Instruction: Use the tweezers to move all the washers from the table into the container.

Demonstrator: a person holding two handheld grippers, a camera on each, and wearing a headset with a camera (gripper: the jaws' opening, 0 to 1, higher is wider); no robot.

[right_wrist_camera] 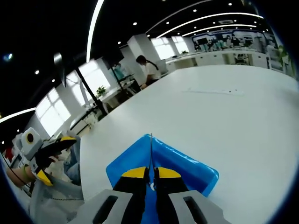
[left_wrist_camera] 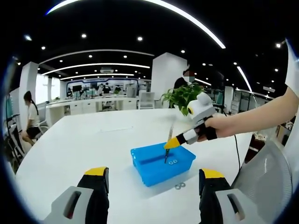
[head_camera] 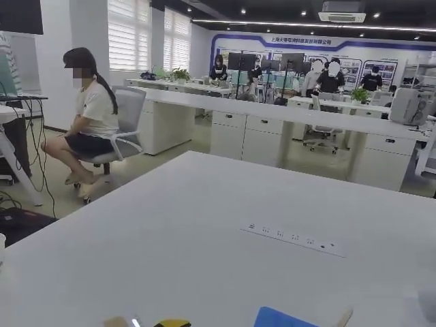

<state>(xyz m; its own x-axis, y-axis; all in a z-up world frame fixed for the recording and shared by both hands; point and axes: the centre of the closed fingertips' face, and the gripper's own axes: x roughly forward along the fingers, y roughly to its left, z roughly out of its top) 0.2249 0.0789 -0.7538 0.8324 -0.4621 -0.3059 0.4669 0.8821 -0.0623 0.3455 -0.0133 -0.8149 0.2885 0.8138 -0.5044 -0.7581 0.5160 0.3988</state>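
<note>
The blue container (left_wrist_camera: 161, 161) sits on the white table (left_wrist_camera: 84, 149), with two washers (left_wrist_camera: 173, 162) lying inside it. Two more washers (left_wrist_camera: 180, 186) lie on the table just in front of its near wall. My right gripper (left_wrist_camera: 170, 143) is shut on the tweezers (left_wrist_camera: 167, 151), whose tips point down into the container. In the right gripper view, the right gripper (right_wrist_camera: 150, 175) pinches the tweezers (right_wrist_camera: 151, 149) over the container (right_wrist_camera: 187, 170). My left gripper (left_wrist_camera: 153, 179) stands open and holds nothing, short of the container. The left gripper (right_wrist_camera: 53, 158) also appears at the left, jaws apart.
A potted plant (left_wrist_camera: 182, 95) stands at the table's far edge. A grey chair (left_wrist_camera: 266, 177) is at the right. A socket strip (head_camera: 293, 238) is set flush into the table (head_camera: 204, 225). A person sits on a chair (head_camera: 92, 116) beyond it.
</note>
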